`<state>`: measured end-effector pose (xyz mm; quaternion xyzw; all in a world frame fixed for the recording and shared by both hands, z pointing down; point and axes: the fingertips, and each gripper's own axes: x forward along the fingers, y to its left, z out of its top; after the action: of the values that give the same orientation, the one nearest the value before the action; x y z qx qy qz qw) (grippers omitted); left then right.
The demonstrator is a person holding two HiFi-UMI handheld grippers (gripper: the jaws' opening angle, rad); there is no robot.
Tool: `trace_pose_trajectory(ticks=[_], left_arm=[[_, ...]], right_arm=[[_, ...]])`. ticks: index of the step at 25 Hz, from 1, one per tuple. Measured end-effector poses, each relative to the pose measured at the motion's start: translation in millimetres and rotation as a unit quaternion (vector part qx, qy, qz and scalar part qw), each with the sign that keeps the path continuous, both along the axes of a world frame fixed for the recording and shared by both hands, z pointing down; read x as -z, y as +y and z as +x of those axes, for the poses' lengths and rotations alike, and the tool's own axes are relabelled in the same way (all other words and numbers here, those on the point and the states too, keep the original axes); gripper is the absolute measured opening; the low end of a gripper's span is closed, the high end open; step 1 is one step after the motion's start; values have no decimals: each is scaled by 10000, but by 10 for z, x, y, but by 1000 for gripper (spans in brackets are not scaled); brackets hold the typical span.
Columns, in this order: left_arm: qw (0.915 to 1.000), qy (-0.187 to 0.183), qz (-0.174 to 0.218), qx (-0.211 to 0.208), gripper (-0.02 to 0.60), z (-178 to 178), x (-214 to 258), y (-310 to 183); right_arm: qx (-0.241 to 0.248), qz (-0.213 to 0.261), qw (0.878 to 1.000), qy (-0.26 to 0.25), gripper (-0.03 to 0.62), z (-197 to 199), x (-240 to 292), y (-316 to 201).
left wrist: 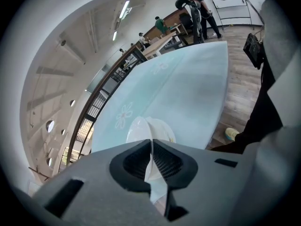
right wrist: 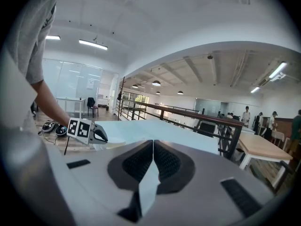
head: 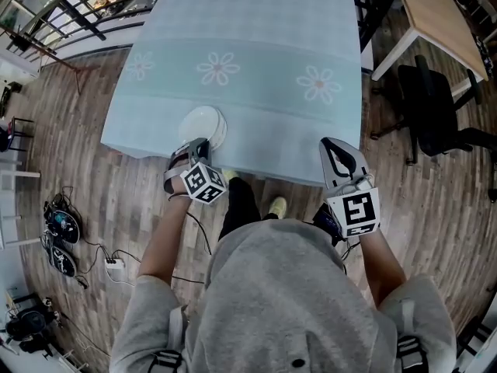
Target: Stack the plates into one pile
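Observation:
White plates (head: 203, 125) lie near the front left edge of the table with the pale blue flowered cloth (head: 256, 45). My left gripper (head: 199, 143) reaches their near rim from the table's edge. In the left gripper view its jaws (left wrist: 151, 141) are closed on the rim of one white plate (left wrist: 139, 130), which stands tilted over another plate (left wrist: 163, 129) lying on the cloth. My right gripper (head: 335, 148) hovers at the front right edge of the table, shut with nothing in it (right wrist: 153, 142). The right gripper view shows the left gripper's marker cube (right wrist: 79, 128).
A black office chair (head: 435, 107) and a wooden table (head: 443, 14) stand to the right. A dark railing (head: 70, 14) runs at the far left. Cables, headsets (head: 60, 231) and a power strip (head: 115, 269) lie on the wooden floor to the left.

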<state>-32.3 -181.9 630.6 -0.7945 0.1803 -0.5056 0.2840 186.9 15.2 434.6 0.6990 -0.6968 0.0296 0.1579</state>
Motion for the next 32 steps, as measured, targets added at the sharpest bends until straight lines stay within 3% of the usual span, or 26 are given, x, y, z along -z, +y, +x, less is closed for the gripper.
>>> trace_pose_trajectory(ticks=[9, 11, 14, 17, 20, 23, 25, 28, 32], left_arm=[[9978, -352, -540, -168, 31, 18, -478, 201], [9965, -195, -807, -21, 32, 14, -516, 206], [9919, 84, -1257, 170, 144, 21, -523, 251], [9908, 370, -1277, 250, 147, 41, -439, 269], [9858, 986, -1277, 475, 147, 29, -219, 283], [9657, 1924, -1465, 945, 147, -65, 116, 335], [9426, 2660, -1553, 1292, 141, -173, 440, 387], [9084, 3649, -1289, 1584, 30, -351, 1008, 424], [8621, 4582, -1019, 1908, 20, -618, 1623, 632]], right_arm=[[62, 49, 9997, -213, 28, -193, -20, -20], [59, 44, 9997, -222, 28, -207, -25, -16], [33, 20, 9998, -200, 28, -201, -12, 20], [-30, 19, 9997, -233, 28, -154, -7, 71], [-77, -26, 9998, -187, 28, -114, -42, 123], [-131, -62, 9997, -180, 28, -131, -64, 143], [-110, -31, 9996, -243, 28, -185, -43, 132], [-112, 36, 9986, -508, 28, -277, -16, 75], [-30, 69, 9954, -950, 28, -510, 13, 27]])
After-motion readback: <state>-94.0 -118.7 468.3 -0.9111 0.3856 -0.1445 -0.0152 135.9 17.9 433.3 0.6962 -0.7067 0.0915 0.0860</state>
